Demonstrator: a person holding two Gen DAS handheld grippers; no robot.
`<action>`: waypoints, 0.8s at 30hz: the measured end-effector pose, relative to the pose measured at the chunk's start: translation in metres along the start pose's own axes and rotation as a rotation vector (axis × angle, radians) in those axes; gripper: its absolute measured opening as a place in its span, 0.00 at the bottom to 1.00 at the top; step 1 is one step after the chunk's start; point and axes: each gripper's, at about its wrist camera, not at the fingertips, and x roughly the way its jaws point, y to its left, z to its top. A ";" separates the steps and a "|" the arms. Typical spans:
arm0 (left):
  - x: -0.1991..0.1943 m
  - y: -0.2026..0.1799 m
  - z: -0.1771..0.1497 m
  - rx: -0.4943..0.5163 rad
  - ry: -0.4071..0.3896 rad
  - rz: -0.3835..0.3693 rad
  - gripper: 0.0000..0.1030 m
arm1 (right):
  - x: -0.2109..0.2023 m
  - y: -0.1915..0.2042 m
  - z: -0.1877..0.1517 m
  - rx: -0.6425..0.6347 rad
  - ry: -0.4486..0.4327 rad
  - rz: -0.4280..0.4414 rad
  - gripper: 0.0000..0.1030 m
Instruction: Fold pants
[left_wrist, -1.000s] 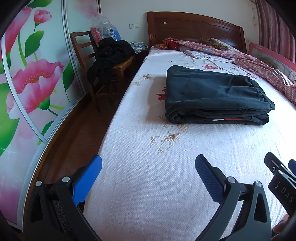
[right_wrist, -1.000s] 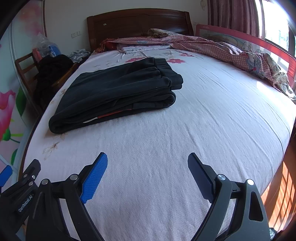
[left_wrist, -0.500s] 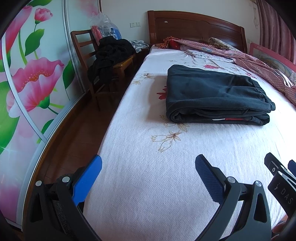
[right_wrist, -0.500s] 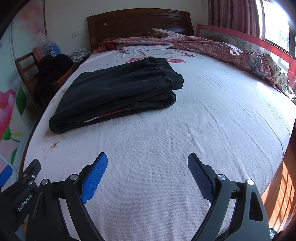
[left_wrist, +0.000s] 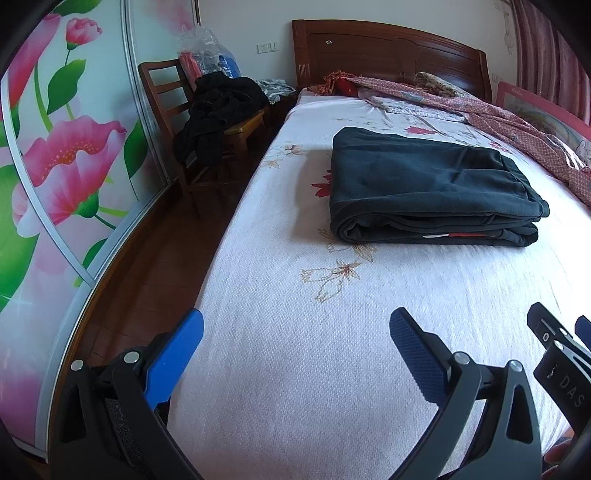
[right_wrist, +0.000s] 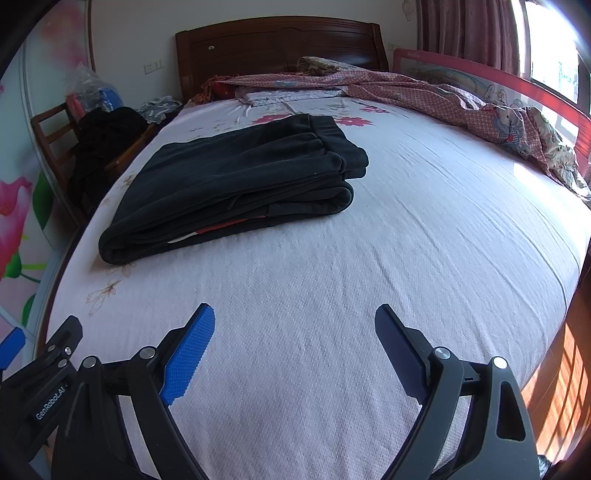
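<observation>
Dark pants (left_wrist: 428, 188) lie folded in a flat stack on the white floral bed sheet (left_wrist: 295, 369); they also show in the right wrist view (right_wrist: 236, 184). A red and white label peeks from the stack's near edge. My left gripper (left_wrist: 295, 332) is open and empty, low over the sheet near the bed's foot, well short of the pants. My right gripper (right_wrist: 294, 328) is open and empty too, beside the left one, whose tip shows at the left edge (right_wrist: 48, 354).
A wooden chair (left_wrist: 192, 122) piled with black clothes stands left of the bed by a flowered wardrobe door (left_wrist: 62, 155). A red patterned quilt (right_wrist: 443, 96) lies along the bed's far right side and headboard (right_wrist: 280, 48). Wood floor runs along both sides.
Both grippers stay open and nearly still. The left view has shifted very slightly; the pants have not moved.
</observation>
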 end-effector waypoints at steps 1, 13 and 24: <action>0.000 -0.001 0.001 0.008 0.001 -0.005 0.98 | 0.000 0.000 0.000 0.000 -0.001 0.001 0.85; -0.007 -0.009 0.007 0.067 0.004 0.042 0.98 | -0.004 -0.002 0.001 -0.007 -0.011 0.009 0.85; -0.011 -0.004 0.012 0.040 0.037 -0.150 0.98 | -0.004 -0.001 0.001 -0.016 -0.009 0.013 0.85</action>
